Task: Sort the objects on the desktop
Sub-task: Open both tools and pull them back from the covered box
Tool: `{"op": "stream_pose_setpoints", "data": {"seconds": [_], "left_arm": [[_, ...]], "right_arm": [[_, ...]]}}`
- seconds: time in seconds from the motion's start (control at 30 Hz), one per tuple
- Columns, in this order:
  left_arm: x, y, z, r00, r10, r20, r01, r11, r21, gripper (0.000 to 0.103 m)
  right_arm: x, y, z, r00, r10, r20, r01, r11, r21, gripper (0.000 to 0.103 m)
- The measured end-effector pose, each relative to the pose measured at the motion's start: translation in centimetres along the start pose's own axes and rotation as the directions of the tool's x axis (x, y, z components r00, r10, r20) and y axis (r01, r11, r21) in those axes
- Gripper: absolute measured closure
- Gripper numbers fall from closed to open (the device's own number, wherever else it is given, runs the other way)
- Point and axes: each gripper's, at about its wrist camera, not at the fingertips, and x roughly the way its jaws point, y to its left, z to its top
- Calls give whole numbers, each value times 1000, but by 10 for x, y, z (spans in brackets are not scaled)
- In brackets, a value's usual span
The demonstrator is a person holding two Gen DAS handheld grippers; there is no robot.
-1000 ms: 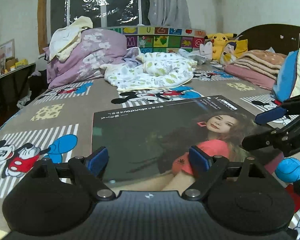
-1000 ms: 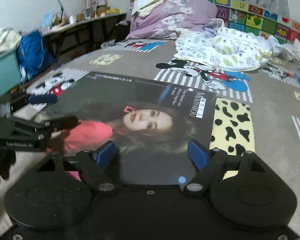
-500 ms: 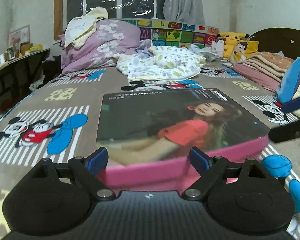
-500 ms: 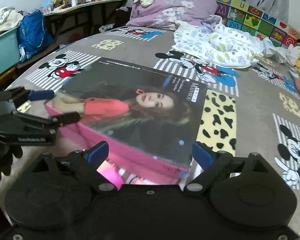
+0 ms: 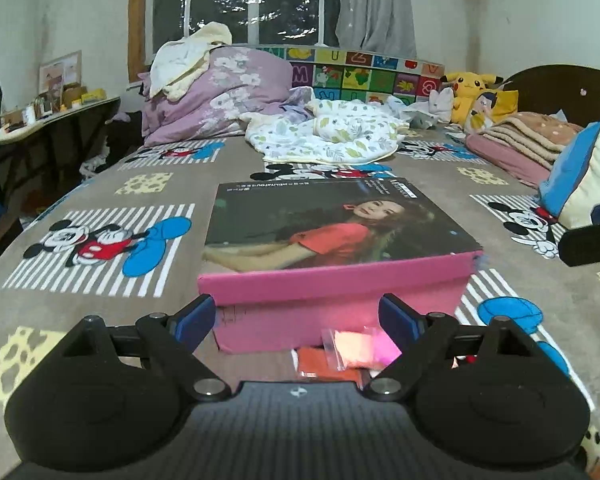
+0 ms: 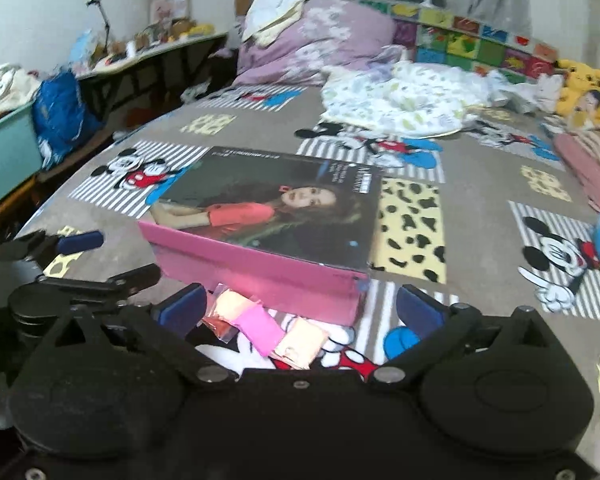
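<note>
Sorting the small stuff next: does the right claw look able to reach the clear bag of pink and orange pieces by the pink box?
Probably yes: the bag lies uncovered between the open right claw's fingers.

The room is dimly lit from overhead, glare is seen on the dark window (image 5: 256, 4), and edges are bent by fisheye distortion.

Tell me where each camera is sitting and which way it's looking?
Left wrist view: sits on the left claw, looking along the bed at the pink box; its own open fingers show, plus the right claw's tips at the right edge.
Right wrist view: sits on the right claw, looking across the bed at the box's corner; its own open fingers show, and the left claw at the left.
Both see: the box, the small bags before it, and the yellow plush toy.
</note>
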Motion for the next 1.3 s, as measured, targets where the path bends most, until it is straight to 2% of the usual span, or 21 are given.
{"op": "stream_pose_setpoints", "data": {"seconds": [0.1,0.23,0.67,1.0,1.3], "left_arm": [[-12,-5,-4,999,41,-16,-41,999,21,14],[-32,-9,-12,999,52,-15,-51,998,31,14],[-101,-23,-25,999,39,27,-40,998,42,14],[-148,-33,-26,998,20,65,-22,999,40,14],[-172,-41,-32,998,-21,62,18,999,40,14]], "right_arm": [[-13,5,-9,1000,-7,14,7,1000,27,1],[-32,12,-19,998,-27,49,24,998,64,1],[-65,37,-61,995,-86,44,82,993,83,1],[-83,45,-86,995,-90,32,85,988,126,1],[-94,49,-104,996,-86,15,84,988,132,1]]}}
